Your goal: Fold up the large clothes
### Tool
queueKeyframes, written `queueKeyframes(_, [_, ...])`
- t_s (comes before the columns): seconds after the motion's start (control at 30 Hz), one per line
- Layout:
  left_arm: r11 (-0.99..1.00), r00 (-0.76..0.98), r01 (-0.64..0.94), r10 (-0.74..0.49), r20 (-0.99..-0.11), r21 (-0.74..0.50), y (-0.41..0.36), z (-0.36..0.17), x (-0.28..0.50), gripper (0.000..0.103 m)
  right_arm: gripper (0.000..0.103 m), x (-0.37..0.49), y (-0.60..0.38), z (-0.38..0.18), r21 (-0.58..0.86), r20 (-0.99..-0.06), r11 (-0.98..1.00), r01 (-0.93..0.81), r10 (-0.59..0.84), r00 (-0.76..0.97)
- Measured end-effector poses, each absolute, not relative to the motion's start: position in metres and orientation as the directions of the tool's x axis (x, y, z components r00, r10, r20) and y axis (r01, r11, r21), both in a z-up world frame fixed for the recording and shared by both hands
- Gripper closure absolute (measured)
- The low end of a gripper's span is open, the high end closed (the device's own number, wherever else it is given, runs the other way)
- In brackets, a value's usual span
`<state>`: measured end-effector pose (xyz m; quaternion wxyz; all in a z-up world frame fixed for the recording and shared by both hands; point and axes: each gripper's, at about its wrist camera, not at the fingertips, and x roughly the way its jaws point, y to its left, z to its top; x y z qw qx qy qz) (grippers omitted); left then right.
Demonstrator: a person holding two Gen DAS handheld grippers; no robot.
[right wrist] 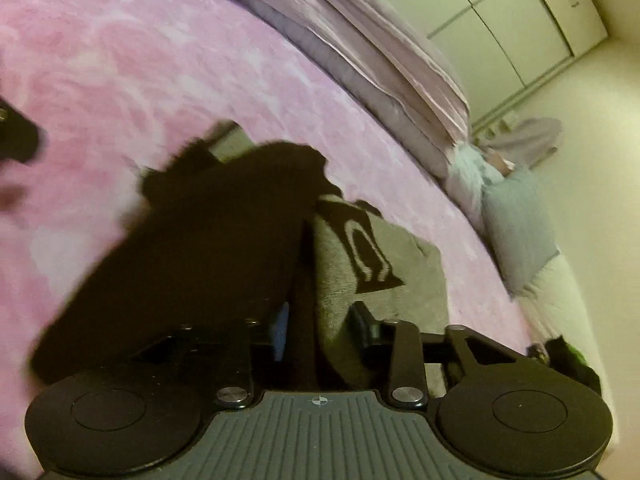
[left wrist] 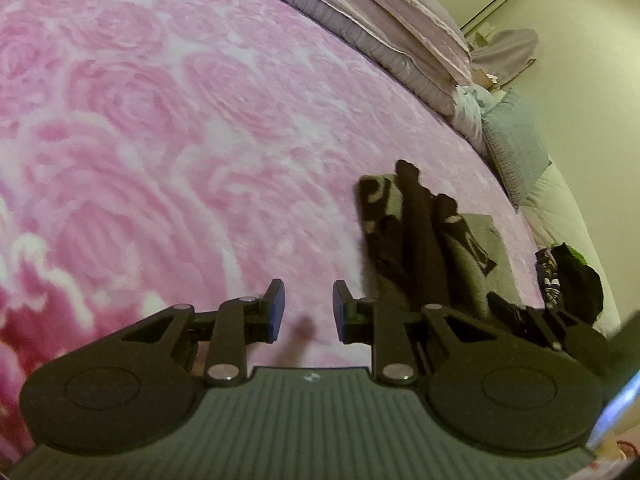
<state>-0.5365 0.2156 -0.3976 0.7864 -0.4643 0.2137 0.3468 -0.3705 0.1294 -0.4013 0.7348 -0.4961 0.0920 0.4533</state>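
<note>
Fuzzy grey-and-black garment point(right wrist: 360, 264) on plush rose-patterned blanket point(left wrist: 160, 128)

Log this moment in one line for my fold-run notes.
left gripper: open, empty | right gripper: garment between fingers, grip unclear | surface: pink blanket

Pink roses, grey and black cloth

The blanket point(left wrist: 168, 128) is pink with a paler rose pattern, deeper pink at the near left. The garment point(right wrist: 360, 264) is grey with black markings and a black part. Far right, the pillows point(left wrist: 400, 28) are pale lilac; the wall point(left wrist: 592, 80) is cream.
</note>
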Motion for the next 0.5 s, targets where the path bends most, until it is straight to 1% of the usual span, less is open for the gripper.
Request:
queueKeyframes(0.07, [0.338,0.686,-0.728,0.344,-0.642,-0.596,0.211,-0.391,-0.532,0.083,0.063,-0.371,0.113,-0.382,-0.564,-0.635,0.055,-0.824,0.610,0.475])
queueKeyframes(0.13, [0.363,0.711,-0.703,0.335,-0.618,-0.612,0.206,-0.381,-0.523,0.083,0.063,-0.364,0.090,-0.356,-0.432,-0.685,0.023,-0.901,0.642,0.345])
queueKeyframes(0.23, [0.413,0.762,-0.645,0.286,-0.581,-0.642,0.201,-0.370,-0.501,0.083,0.063,-0.325,0.057,-0.313,-0.221,-0.671,0.104,-0.970,0.705,0.229])
queueKeyframes(0.3, [0.441,0.794,-0.601,0.238,-0.559,-0.666,0.200,-0.367,-0.480,0.083,0.063,-0.285,0.044,-0.293,-0.079,-0.647,0.205,-0.976,0.734,0.206])
queueKeyframes(0.37, [0.446,0.814,-0.569,0.191,-0.548,-0.691,0.202,-0.369,-0.456,0.082,0.063,-0.242,0.039,-0.285,0.022,-0.638,0.327,-0.945,0.732,0.239])
queueKeyframes(0.43, [0.425,0.836,-0.533,0.134,-0.532,-0.731,0.208,-0.377,-0.433,0.079,0.063,-0.198,0.040,-0.294,0.090,-0.678,0.445,-0.891,0.683,0.272])
queueKeyframes(0.5, [0.380,0.849,-0.512,0.087,-0.522,-0.770,0.215,-0.389,-0.413,0.079,0.063,-0.160,0.044,-0.313,0.165,-0.726,0.533,-0.830,0.635,0.263])
